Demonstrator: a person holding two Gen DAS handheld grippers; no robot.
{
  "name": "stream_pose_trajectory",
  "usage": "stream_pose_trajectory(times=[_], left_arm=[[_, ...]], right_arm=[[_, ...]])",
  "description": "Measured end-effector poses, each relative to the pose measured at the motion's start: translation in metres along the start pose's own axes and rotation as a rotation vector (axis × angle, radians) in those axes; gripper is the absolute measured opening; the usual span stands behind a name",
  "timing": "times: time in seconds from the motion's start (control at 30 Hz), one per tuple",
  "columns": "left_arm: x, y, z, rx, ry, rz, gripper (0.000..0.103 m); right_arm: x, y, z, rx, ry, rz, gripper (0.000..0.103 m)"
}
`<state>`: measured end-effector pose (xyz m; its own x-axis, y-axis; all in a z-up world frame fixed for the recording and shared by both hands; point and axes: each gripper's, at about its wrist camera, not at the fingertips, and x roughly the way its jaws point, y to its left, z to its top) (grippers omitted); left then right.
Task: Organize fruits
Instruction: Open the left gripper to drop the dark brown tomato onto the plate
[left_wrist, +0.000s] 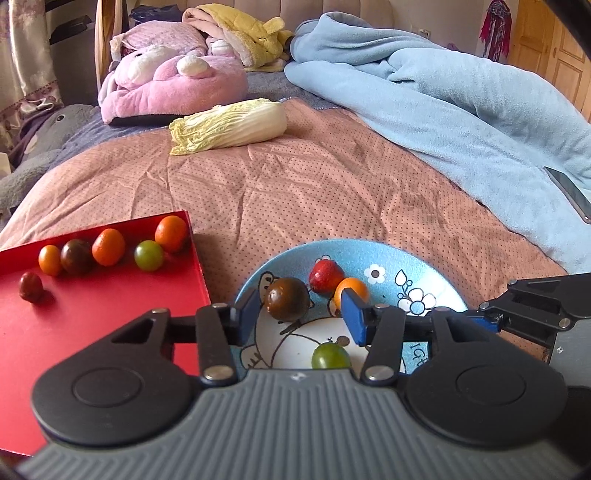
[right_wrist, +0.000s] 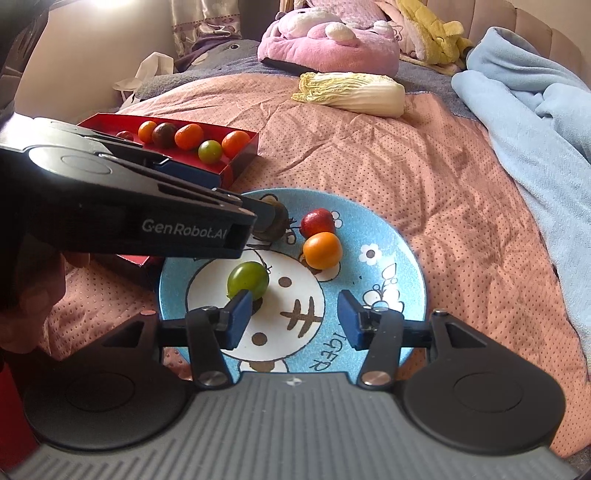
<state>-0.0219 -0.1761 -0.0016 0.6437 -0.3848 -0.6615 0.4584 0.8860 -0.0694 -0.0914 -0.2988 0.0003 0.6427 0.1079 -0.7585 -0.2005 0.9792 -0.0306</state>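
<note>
On the pink bedspread (left_wrist: 295, 192), a red tray (left_wrist: 92, 321) lies at the left with six small fruits along its far side: a dark red one (left_wrist: 31, 285), an orange one (left_wrist: 50, 260), a brown one (left_wrist: 76, 256), a larger orange one (left_wrist: 108, 246), a green one (left_wrist: 148, 255) and an orange one (left_wrist: 170, 233) in the far right corner. Just right of the tray sits a blue cartoon plate (right_wrist: 399, 258) holding four fruits: a brown tomato (left_wrist: 288, 299) at its left, a green tomato (right_wrist: 247, 280) nearer the middle, and a red fruit (right_wrist: 317, 221) touching an orange fruit (right_wrist: 322, 250) on the far side. The left gripper (left_wrist: 301, 314) hangs over the plate's left part with its jaws partly open; the brown tomato sits just inside the left pad, the right pad clear of it. The right gripper (right_wrist: 293, 319) hangs over the plate's near middle, jaws partly open and holding nothing, its left pad just beside the green tomato. Far off lie a cabbage (left_wrist: 229, 125), a pink plush (left_wrist: 170, 81) and, at the right, a blue blanket (left_wrist: 443, 96).
</note>
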Motion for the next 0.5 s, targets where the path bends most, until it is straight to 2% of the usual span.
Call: stream_pose_trajectory(times=[0.5], left_arm=[[-0.013, 0.032, 0.003, -0.090, -0.019, 0.118, 0.052]], right_arm=[[-0.003, 0.023, 0.018, -0.046, -0.029, 0.031, 0.062]])
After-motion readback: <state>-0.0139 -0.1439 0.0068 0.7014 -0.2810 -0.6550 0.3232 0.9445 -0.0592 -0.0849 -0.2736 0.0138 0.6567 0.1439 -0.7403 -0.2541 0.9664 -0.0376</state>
